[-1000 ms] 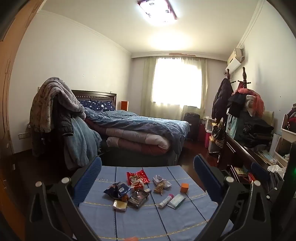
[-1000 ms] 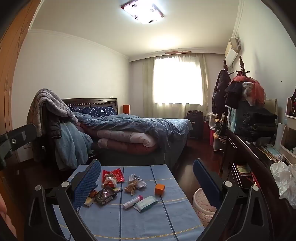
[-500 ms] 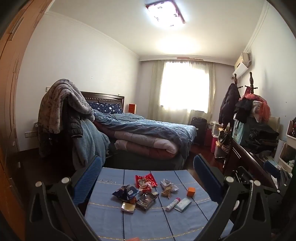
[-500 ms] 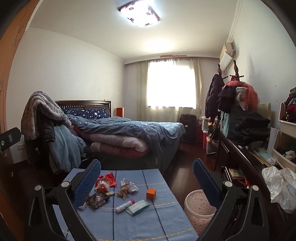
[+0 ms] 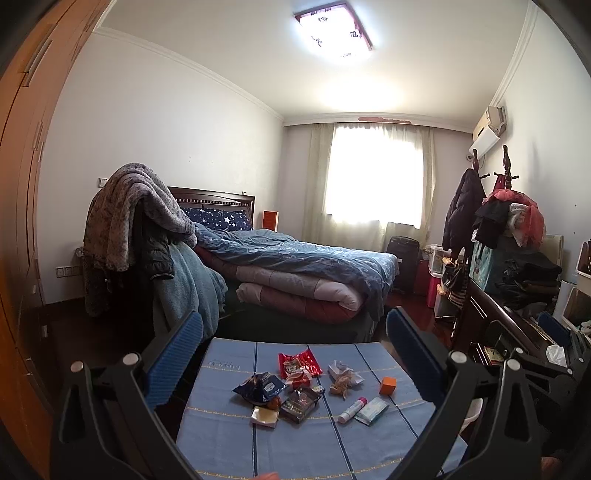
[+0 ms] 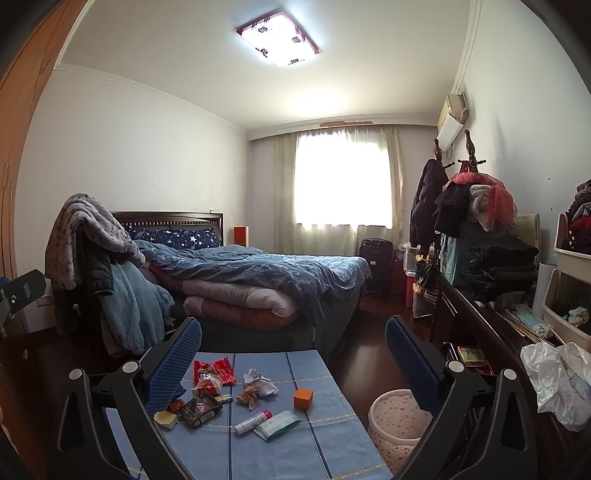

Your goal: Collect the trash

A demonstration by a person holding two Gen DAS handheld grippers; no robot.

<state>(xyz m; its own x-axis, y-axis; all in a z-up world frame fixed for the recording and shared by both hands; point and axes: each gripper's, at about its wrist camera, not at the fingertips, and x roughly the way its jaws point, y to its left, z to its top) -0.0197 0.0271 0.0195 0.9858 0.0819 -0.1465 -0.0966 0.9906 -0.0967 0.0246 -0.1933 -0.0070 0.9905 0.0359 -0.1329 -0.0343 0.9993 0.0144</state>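
Both the left gripper [image 5: 293,354] and right gripper [image 6: 293,356] are held spread and empty above the blue tablecloth [image 6: 317,443]. Wrappers [image 6: 214,373] are clustered mid-table; the pink bin [image 6: 397,421] stands right. 1 wrapper should be approached squarely and pinched low.

Wrappers [image 5: 295,384] litter table [image 5: 221,435] (blue cloth)

A blue-clothed table [image 5: 221,435] carries scattered wrappers [image 5: 298,363], a tube [image 5: 351,405], an orange box [image 5: 388,386].

Ceiling lamp [image 5: 334,31] and window [image 6: 341,181] glare white; fisheye edges bend and darken.
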